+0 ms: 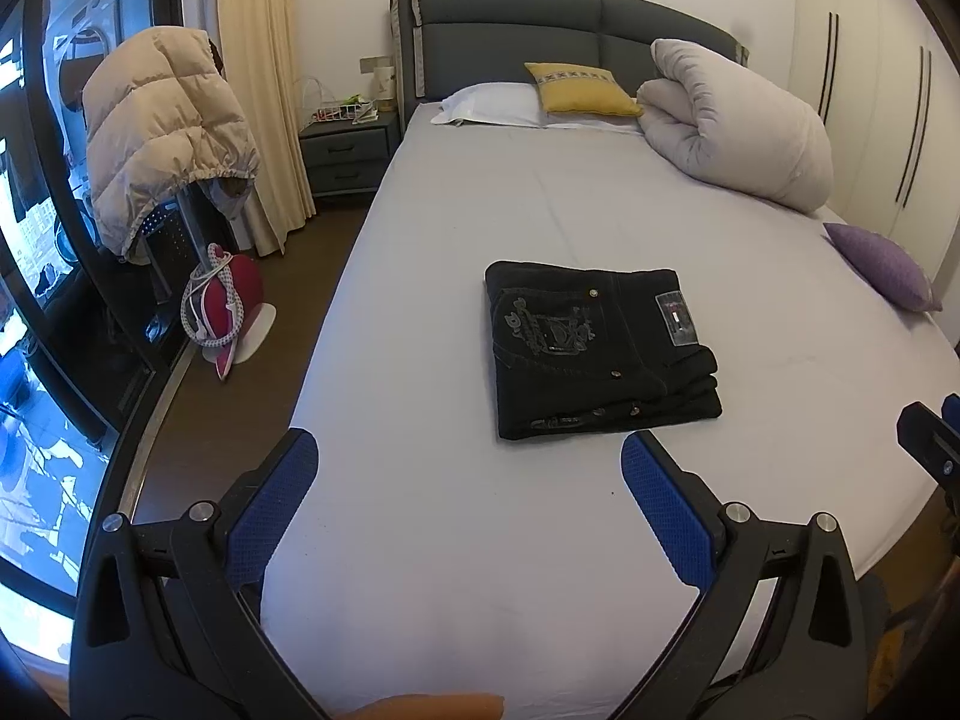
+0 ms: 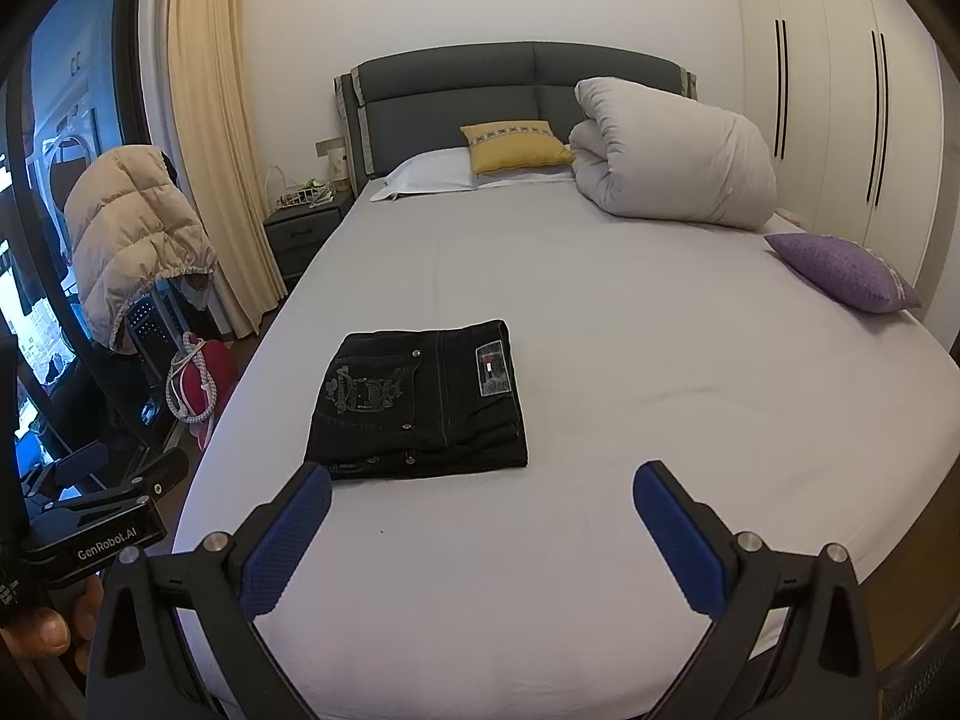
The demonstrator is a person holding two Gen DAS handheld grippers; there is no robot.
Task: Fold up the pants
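Note:
Black pants (image 1: 600, 354) lie folded into a compact rectangle on the grey bed sheet (image 1: 480, 222), pocket embroidery and a label patch facing up. In the right wrist view the same pants (image 2: 420, 399) sit left of centre on the bed sheet (image 2: 660, 360). My left gripper (image 1: 471, 456) hovers open just short of the pants' near edge, nothing between its blue pads. My right gripper (image 2: 483, 489) is open too, held back from the pants and slightly to their right. Part of the right gripper's body shows at the left view's right edge.
A rolled white duvet (image 2: 672, 162), a yellow cushion (image 2: 516, 145) and a white pillow (image 2: 429, 175) lie at the headboard. A purple cushion (image 2: 843, 270) rests at the bed's right side. Left of the bed stand a nightstand (image 1: 348, 150), a puffer jacket on a rack (image 1: 159, 132) and a red iron (image 1: 225, 306).

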